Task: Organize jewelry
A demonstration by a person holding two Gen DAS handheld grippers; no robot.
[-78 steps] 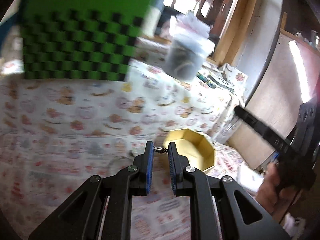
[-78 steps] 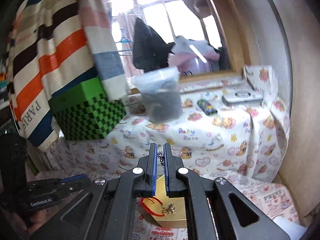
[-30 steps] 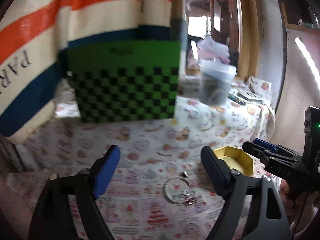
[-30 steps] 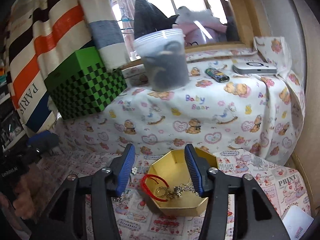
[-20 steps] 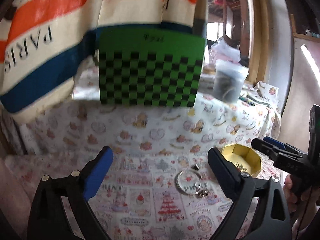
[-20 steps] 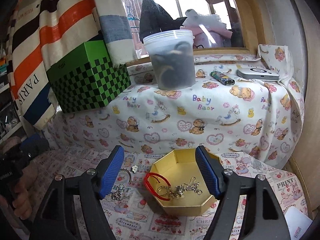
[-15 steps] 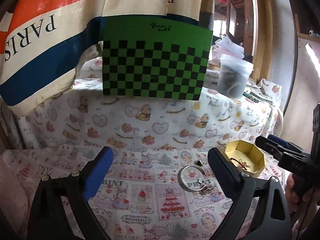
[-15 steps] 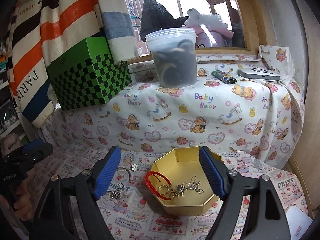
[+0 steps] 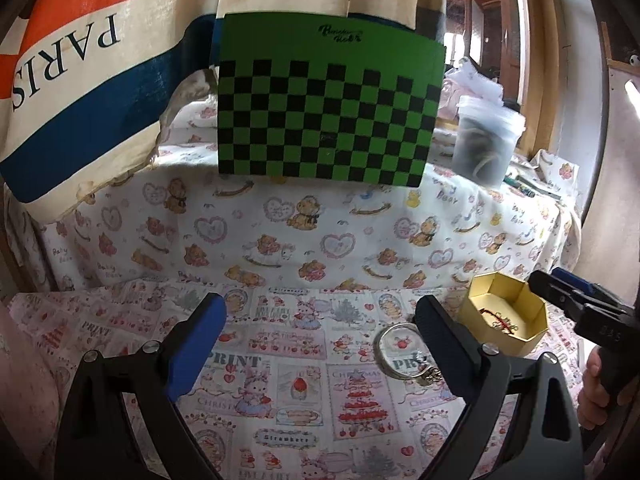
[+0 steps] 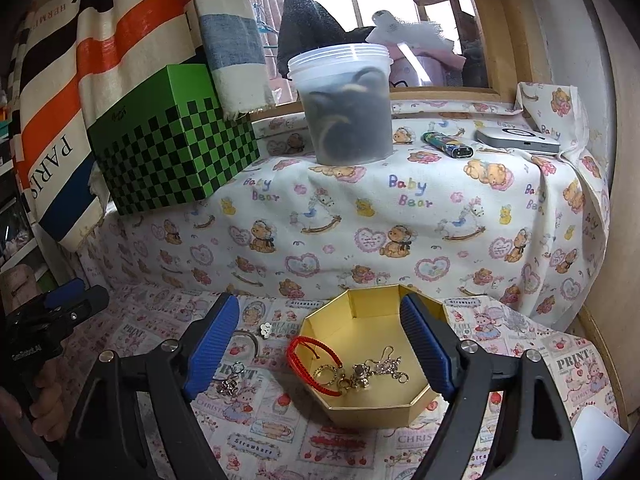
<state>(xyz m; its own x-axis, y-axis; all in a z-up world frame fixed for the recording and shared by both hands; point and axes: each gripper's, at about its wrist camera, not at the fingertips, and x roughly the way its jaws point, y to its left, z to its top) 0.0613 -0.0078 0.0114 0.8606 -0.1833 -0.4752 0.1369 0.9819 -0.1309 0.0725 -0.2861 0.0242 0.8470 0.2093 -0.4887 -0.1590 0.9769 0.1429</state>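
Gold octagonal cardboard tray (image 10: 376, 410), lower centre, collects a red cord bracelet (image 10: 310, 354) and chains. Silver bangle (image 9: 394, 350) lies outside, lower right. Left tongs (image 9: 318, 340) and right tongs (image 10: 320, 344) gape empty.

Two grippers (image 9: 318, 330) (image 10: 320, 340), one gold box (image 10: 362, 412), one red cord (image 10: 308, 356), one bangle (image 9: 394, 350), one green box (image 10: 172, 144), one tub (image 10: 346, 104), one lighter (image 10: 448, 145).
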